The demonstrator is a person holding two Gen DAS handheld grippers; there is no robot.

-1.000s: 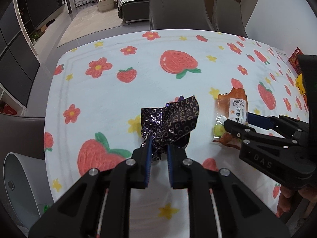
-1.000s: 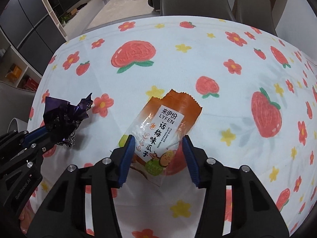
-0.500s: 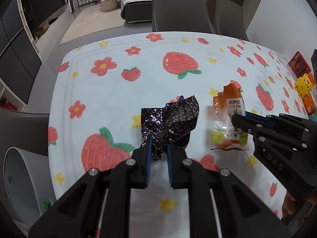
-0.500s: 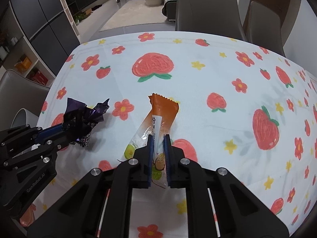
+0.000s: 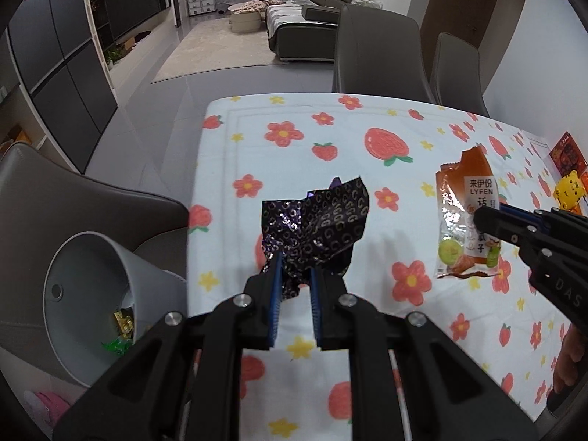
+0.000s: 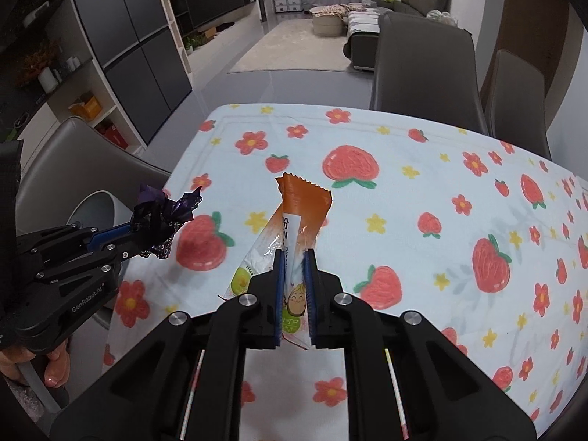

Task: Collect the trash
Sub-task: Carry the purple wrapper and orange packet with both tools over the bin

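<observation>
Between the blue pads of the left gripper [image 5: 296, 284]: a crumpled dark purple wrapper [image 5: 316, 222] with a gold ring pattern, pinched at its lower end, jaws nearly closed on it, held clear above the tablecloth [image 5: 330, 139]. Lower tip of the wrapper hidden behind the fingers. Same wrapper [image 6: 161, 220] seen edge-on from the right wrist view, too folded to read any pattern there.

Between the pads of the right gripper [image 6: 294, 286]: an orange and white snack packet [image 6: 294, 228], folded lengthwise by the squeeze, jaws almost fully closed on it, lifted off the cloth. Print partly legible only, a cartoon face low down between the fingers, bottom edge covered by the black frame. In the left wrist view, the packet [image 5: 466, 217] flat-on with its torn top corner showing, its right side blocked by the right gripper's fingers.

Beside the table's left edge, below it: a grey bin [image 5: 95, 305], tilted in the fisheye, with gold and green scraps inside, hard to identify. At the far right edge, a small yellow toy [image 5: 569, 187], cut off by the frame. Behind the table, grey chairs [image 6: 422, 70].
</observation>
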